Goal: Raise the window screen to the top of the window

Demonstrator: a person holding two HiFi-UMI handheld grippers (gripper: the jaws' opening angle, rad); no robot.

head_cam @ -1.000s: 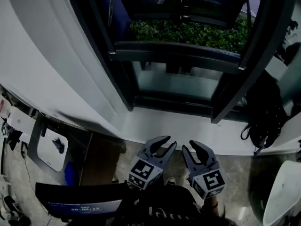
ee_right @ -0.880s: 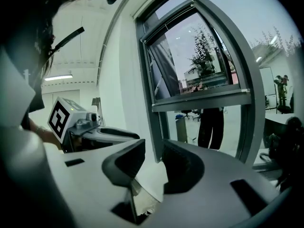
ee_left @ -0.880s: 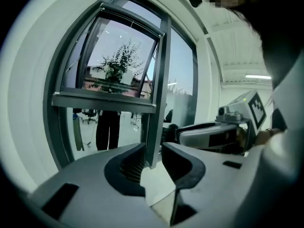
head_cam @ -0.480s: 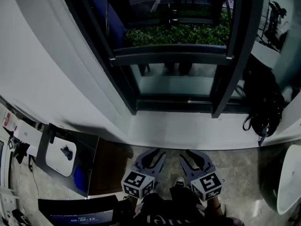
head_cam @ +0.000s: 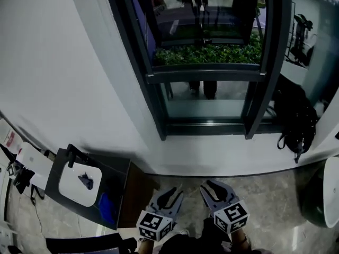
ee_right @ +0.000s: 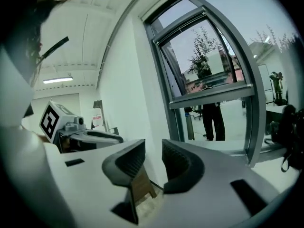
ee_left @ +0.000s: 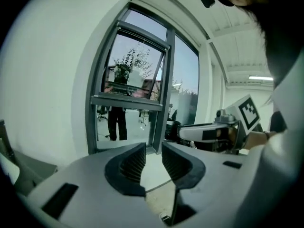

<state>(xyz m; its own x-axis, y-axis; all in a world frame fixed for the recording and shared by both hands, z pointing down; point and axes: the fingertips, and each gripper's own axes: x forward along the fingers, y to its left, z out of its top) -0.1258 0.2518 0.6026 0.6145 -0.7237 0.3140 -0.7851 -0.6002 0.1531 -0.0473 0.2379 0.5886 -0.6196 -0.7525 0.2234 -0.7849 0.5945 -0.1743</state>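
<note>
The window (head_cam: pixel 212 62) has a dark frame, and a dark horizontal rail (head_cam: pixel 206 74) crosses it about halfway up; that rail also shows in the left gripper view (ee_left: pixel 126 101) and the right gripper view (ee_right: pixel 211 98). Whether the rail belongs to the screen I cannot tell. My left gripper (head_cam: pixel 176 193) and right gripper (head_cam: pixel 211 186) hang side by side low in the head view, well short of the sill (head_cam: pixel 212 160). Both are open with a narrow gap and hold nothing, as the left (ee_left: pixel 153 148) and right (ee_right: pixel 153 146) gripper views show. Neither touches the window.
A black bag (head_cam: pixel 296 123) lies on the sill at the right. A dark cabinet with a white tray (head_cam: pixel 79 176) stands at the left against the white wall. A white rounded object (head_cam: pixel 331 194) is at the right edge. Green plants (head_cam: pixel 212 53) show beyond the glass.
The head view has swung so that more of the window's height shows. Both grippers sit lower in the picture than before, still side by side with the same narrow gap.
</note>
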